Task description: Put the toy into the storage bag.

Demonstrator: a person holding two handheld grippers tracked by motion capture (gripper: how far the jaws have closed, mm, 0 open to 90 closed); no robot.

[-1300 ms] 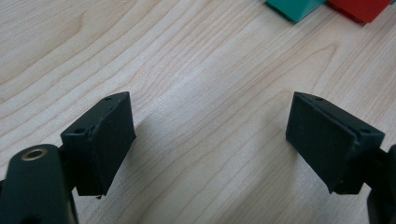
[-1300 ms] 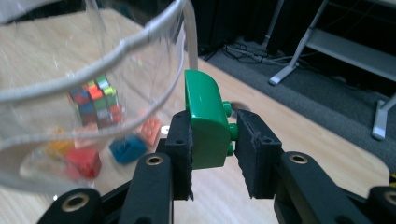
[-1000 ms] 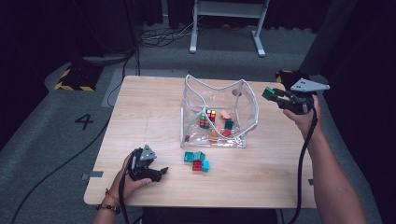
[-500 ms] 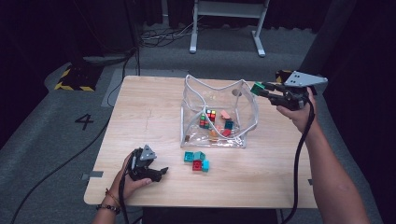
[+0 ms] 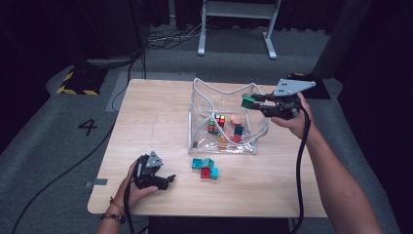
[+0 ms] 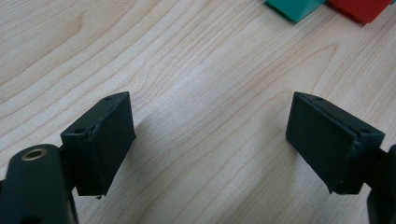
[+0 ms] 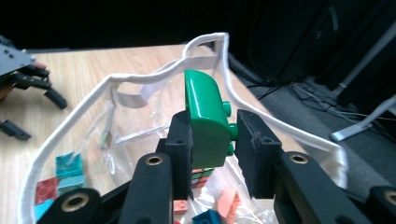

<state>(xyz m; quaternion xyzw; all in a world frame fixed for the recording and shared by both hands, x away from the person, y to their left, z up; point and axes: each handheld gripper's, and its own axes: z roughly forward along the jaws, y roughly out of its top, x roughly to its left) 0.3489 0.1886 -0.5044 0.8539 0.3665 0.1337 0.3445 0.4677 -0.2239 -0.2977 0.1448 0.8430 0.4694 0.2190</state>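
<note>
1. Since the earlier frames, the right gripper [image 5: 256, 102] has travelled from beyond the right edge of the table toward the middle, carrying the green brick [image 5: 248, 101] with it; it now hangs over the right rim of the clear bag [image 5: 199, 127]. Nothing else has shifted: the left gripper [image 5: 164, 181] sits where it was, and the loose bricks lie as before.
2. In the right gripper view, the jaws are clamped on the green brick [image 7: 206, 116], one pad on its flat face and the other on the face with the studs. The brick's rounded end stands up above the pads, just inside the bag's white piping [image 7: 140, 77].
3. The bag stands open-mouthed on the wooden table [image 5: 146, 117]. Inside it lie a small puzzle cube with coloured squares [image 5: 220, 120], a pinkish brick [image 5: 235, 119], a blue one [image 5: 238, 130] and a red one [image 5: 236, 139].
4. Just in front of the bag, on the tabletop, is a small cluster of teal bricks [image 5: 201, 163] with a red brick [image 5: 206, 172] touching them.
5. The left gripper rests on the near left part of the table, held in the person's left hand [image 5: 134, 187]. In the left gripper view its jaws stand wide apart with bare wood between them.
6. As for writing, a large number "4" [image 5: 88, 126] is marked on the grey floor to the left of the table. A yellow-and-black striped strip [image 5: 75, 84] lies farther back on that side. No brand or label can be read on the bag, bricks or grippers.
</note>
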